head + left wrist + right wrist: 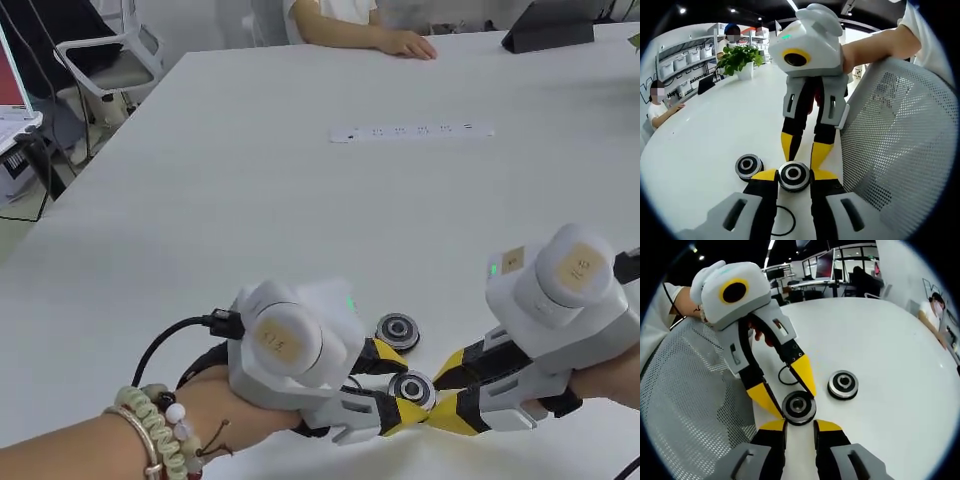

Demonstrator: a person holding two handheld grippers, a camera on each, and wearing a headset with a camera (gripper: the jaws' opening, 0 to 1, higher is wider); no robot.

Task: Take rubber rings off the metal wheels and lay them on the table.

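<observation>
Two metal wheels, one loose rubber ring, on a white table (300, 200).
Held wheel (411, 389) is pinched between the left gripper (397, 388) jaws; the right gripper (804, 154) tips meet its rim, grip not discernible. Second wheel (398, 330) lies just beside it; the loose ring (793, 220) lies flat under the left gripper.

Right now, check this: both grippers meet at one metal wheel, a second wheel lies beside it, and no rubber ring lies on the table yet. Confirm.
Not right. One rubber ring already lies on the table, by the left gripper, as the left gripper view shows. The left gripper and right gripper do meet at one metal wheel, a second wheel beside it.
</observation>
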